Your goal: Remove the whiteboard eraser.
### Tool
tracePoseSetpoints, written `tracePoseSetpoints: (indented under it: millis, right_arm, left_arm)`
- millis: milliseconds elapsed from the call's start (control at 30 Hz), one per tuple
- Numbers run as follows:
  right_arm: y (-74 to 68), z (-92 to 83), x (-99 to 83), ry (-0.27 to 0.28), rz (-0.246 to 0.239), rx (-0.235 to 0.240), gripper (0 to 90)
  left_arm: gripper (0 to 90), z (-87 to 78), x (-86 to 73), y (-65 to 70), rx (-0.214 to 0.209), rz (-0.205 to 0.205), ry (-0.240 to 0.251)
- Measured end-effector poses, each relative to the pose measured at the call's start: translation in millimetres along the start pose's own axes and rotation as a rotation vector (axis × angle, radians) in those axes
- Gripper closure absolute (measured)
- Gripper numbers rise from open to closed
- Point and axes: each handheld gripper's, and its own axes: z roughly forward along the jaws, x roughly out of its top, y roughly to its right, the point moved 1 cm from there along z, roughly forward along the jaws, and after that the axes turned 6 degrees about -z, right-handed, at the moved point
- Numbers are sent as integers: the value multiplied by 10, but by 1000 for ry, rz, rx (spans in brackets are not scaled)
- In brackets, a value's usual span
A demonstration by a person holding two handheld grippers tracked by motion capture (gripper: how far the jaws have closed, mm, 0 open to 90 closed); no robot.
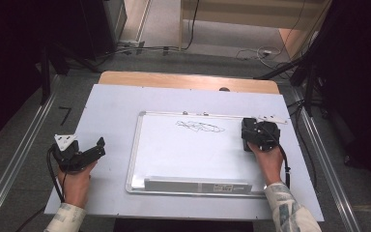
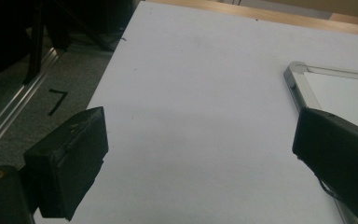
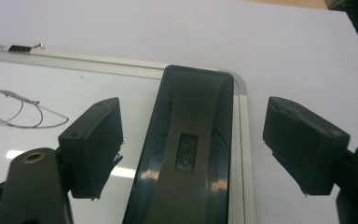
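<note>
A dark grey, long, rounded plastic whiteboard eraser [image 3: 191, 149] lies on the right edge of the white, aluminium-framed whiteboard [image 1: 140, 145], close to its far right corner, on the pale grey table [image 1: 111, 101]. The right gripper [image 3: 193, 149] straddles it with its jaws spread wide, one pad on each side and a clear gap to the eraser on both, so nothing is gripped yet. The eraser's long axis runs near to far, parallel to the frame's right rail, its rounded end pointing toward the far corner. It looks light and stiff, a glossy hard shell that could slip under a weak pinch; the best hold is probably across its narrow width, at mid-length on the two long sides, where the pads already stand. A scribble of thin black marker lines [image 1: 200, 127] sits to the left of it on the far part of the board. The left gripper [image 1: 94, 151] rests on the table to the left of the whiteboard, jaws wide apart and empty.
</note>
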Motion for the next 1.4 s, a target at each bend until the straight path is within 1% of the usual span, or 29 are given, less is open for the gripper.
tracePoseSetpoints:
  millis: [100, 133, 200, 233, 300, 467, 500, 667, 833, 900, 1000, 1100, 1367, 1400]
  right_arm:
    - [-12, 67, 32, 10, 10, -7, 218]
    - [-17, 87, 34, 15, 21, -13, 229]
    - [-18, 136, 36, 13, 23, -22, 241]
    - [-18, 155, 45, 1, 29, -26, 249]
    - [-13, 196, 66, -22, 50, -15, 257]
    - [-30, 282, 57, -51, 43, -37, 309]
    - [-33, 293, 51, -56, 32, -42, 316]
    - [-53, 327, 40, -60, 25, -45, 339]
    - [-31, 352, 30, -65, 33, -31, 352]
    - [-20, 354, 28, -65, 35, -18, 357]
    - [-7, 350, 23, -64, 15, 0, 366]
    - [-10, 345, 21, -64, 3, 7, 372]
    - [2, 335, 9, -51, -6, 15, 374]
    - [7, 332, 4, -47, -1, 20, 375]
  left_arm:
    - [35, -2, 2, -6, -1, -1, -3]
    - [35, -1, 2, -6, 0, -7, -2]
    - [36, 2, 2, -10, 0, -8, 0]
    - [35, 3, 2, -12, 0, -9, 1]
    - [36, 4, 2, -15, 2, -11, 0]
    - [36, 0, 5, -24, 2, -14, -1]
    - [36, 0, 5, -27, 0, -14, 0]
    - [35, 2, 5, -35, 2, -18, -4]
    - [36, 0, 6, -41, 2, -23, -1]
    - [35, 4, 5, -46, 0, -25, -6]
    - [36, -1, 7, -50, -1, -28, -5]
    - [36, 2, 6, -57, -1, -30, -6]
    - [36, 5, 6, -66, 2, -33, -7]
    - [39, 6, 5, -66, 2, -35, -6]
